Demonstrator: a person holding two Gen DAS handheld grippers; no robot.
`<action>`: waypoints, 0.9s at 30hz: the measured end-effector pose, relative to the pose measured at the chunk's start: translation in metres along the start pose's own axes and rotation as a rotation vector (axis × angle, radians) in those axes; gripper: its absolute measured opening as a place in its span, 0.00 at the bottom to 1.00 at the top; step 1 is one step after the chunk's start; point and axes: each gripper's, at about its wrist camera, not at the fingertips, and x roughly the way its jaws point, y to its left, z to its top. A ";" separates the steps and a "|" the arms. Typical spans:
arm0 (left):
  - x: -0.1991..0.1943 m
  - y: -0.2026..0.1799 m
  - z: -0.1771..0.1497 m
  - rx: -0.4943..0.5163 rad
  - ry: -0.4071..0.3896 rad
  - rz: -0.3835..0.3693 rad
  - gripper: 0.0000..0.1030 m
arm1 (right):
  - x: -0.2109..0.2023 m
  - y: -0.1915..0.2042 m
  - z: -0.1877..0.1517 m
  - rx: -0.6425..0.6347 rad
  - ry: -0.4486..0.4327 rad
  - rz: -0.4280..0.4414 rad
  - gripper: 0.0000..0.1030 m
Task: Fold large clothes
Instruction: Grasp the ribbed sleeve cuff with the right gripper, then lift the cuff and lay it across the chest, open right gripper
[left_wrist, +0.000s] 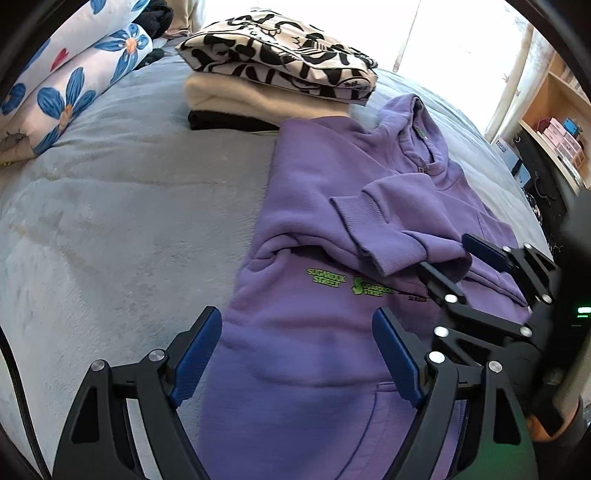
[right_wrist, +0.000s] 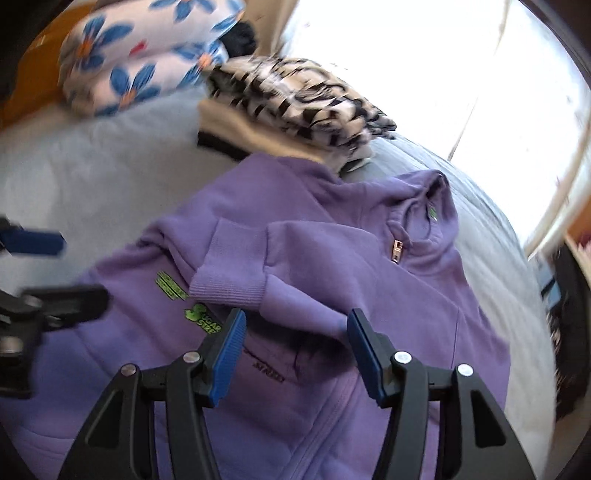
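A purple sweatshirt (left_wrist: 325, 206) with green lettering lies flat on the grey bed, both sleeves folded across its chest. It also shows in the right wrist view (right_wrist: 332, 266). My left gripper (left_wrist: 295, 332) is open and empty, hovering over the lower body of the sweatshirt. My right gripper (right_wrist: 293, 326) is open and empty, just above the folded sleeve cuffs (right_wrist: 236, 284). The right gripper (left_wrist: 447, 251) also shows in the left wrist view at the right. The left gripper (right_wrist: 55, 266) shows blurred at the left edge of the right wrist view.
A stack of folded clothes (left_wrist: 273, 77), black-and-white print on top of cream and black, sits behind the sweatshirt. Floral pillows (left_wrist: 70, 74) lie at the far left. Grey bedding (left_wrist: 122, 206) spreads to the left. Shelves (left_wrist: 554, 122) stand at the right by a bright window.
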 end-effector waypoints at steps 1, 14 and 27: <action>0.000 0.002 0.000 -0.003 0.001 0.000 0.80 | 0.006 0.006 0.002 -0.053 0.005 -0.031 0.56; 0.005 0.008 -0.003 -0.018 0.014 0.000 0.80 | 0.000 -0.031 0.026 0.050 -0.026 -0.042 0.14; 0.010 -0.015 -0.003 0.027 0.037 -0.026 0.80 | 0.022 -0.222 -0.092 0.952 0.155 0.255 0.20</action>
